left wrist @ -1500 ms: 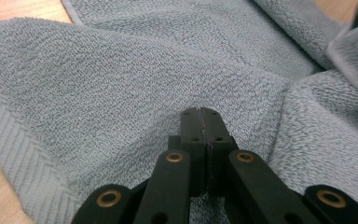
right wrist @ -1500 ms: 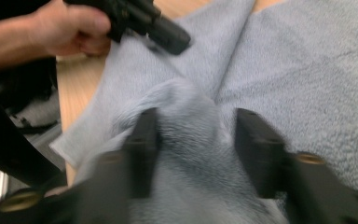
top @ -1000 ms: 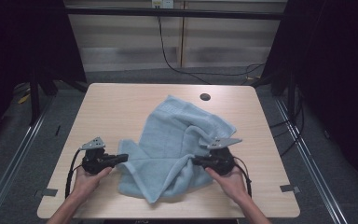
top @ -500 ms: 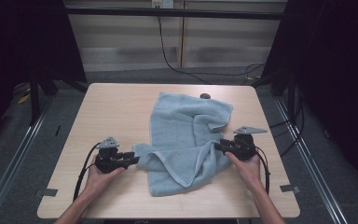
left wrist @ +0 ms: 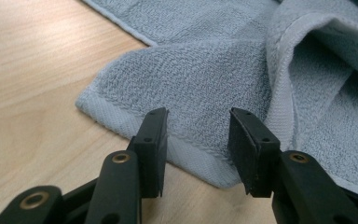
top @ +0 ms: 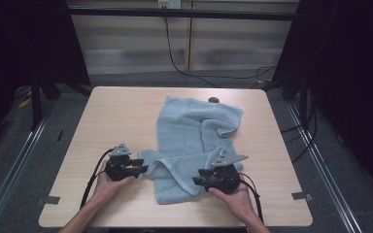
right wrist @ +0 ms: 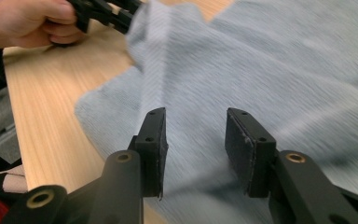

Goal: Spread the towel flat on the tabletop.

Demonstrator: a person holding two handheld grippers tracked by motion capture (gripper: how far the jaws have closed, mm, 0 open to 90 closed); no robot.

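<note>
Pale wood forms the tabletop, set before a dark room with a cable hanging down the back wall. A light blue towel is spread across the table's middle, crumpled, its long axis running from the far edge, by a small dark disc, toward the person's side. Its far right corner is folded over onto itself.

The left gripper is held just left of the towel's near left corner, pointing right toward it. In the left gripper view the hemmed edge is seen lying between and just ahead of the fingertips; the jaws have just been opening, stand apart, and nothing is pinched.

The right gripper rests over the towel's near right part, pointing left, so cloth lies directly beneath and ahead of it. Its jaws have likewise just been opening; a clear gap is seen between the pads and no fabric is clamped.

The left gripper is judged better placed for the hemmed near corner; a short advance to the right would bring that hem between its jaws.
</note>
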